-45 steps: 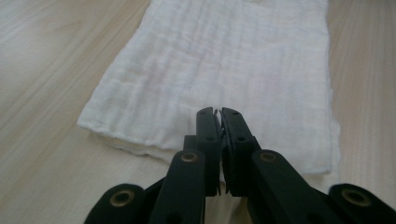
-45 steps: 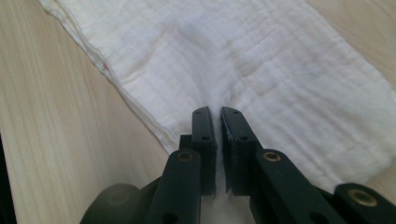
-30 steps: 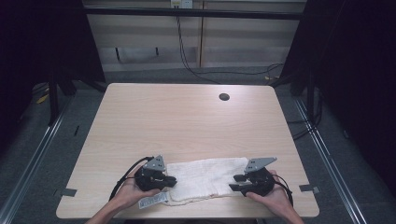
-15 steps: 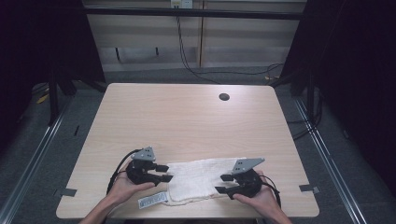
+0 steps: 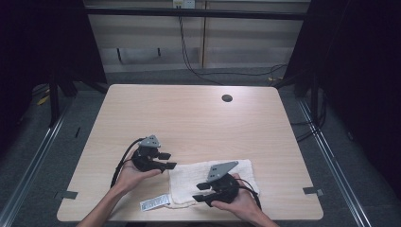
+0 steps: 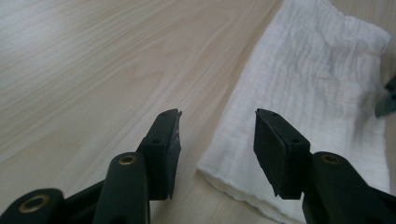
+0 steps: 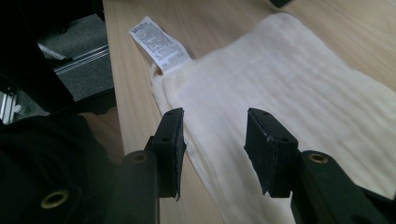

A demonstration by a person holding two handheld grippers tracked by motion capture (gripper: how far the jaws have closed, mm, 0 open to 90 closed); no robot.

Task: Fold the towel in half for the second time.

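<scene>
A folded white cloth lies flat near the table's front edge, with a printed label sticking out at its front left corner. My left gripper hovers just left of the cloth's left end. In the left gripper view its jaws have just been opening and hold nothing, and the cloth lies beyond them. My right gripper hangs over the cloth's front part. Its jaws have just been closing a little but stand apart above the cloth, near the label, with nothing clamped between them.
A round cable hole sits at the far side of the wooden table. The table's front edge runs just behind the cloth. Dark floor with metal rails surrounds the table. The right gripper's tip shows at the edge of the left gripper view.
The left gripper has opened off the cloth's left end and drawn away up the table. The right gripper has slid left over the cloth. The cloth lies still.
</scene>
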